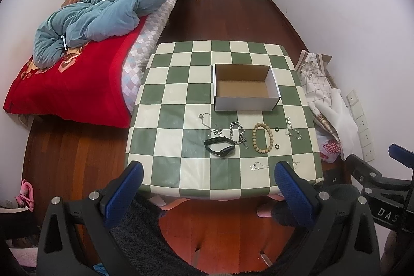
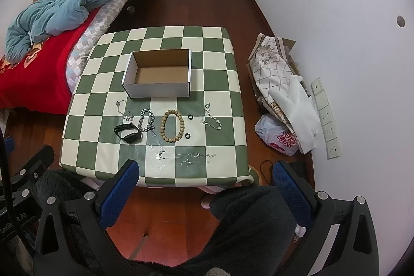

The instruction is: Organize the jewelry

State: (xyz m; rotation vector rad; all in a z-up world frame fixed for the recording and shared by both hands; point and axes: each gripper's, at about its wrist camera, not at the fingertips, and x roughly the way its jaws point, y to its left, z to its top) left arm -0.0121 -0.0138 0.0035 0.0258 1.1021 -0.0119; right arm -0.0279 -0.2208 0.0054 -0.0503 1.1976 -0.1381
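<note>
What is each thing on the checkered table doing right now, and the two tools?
White cardboard box: open, empty.
Wooden bead bracelet: flat on the table, outside the box.
Black fitness band: on the table, untouched.
Left tool: open, holding nothing.
Right tool: open, holding nothing.

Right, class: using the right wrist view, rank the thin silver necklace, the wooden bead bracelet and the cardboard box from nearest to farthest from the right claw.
1. Thin silver necklace, at the table's near edge, closest to the right claw.
2. Wooden bead bracelet, mid-table.
3. Cardboard box, behind the jewelry, open and empty.
</note>
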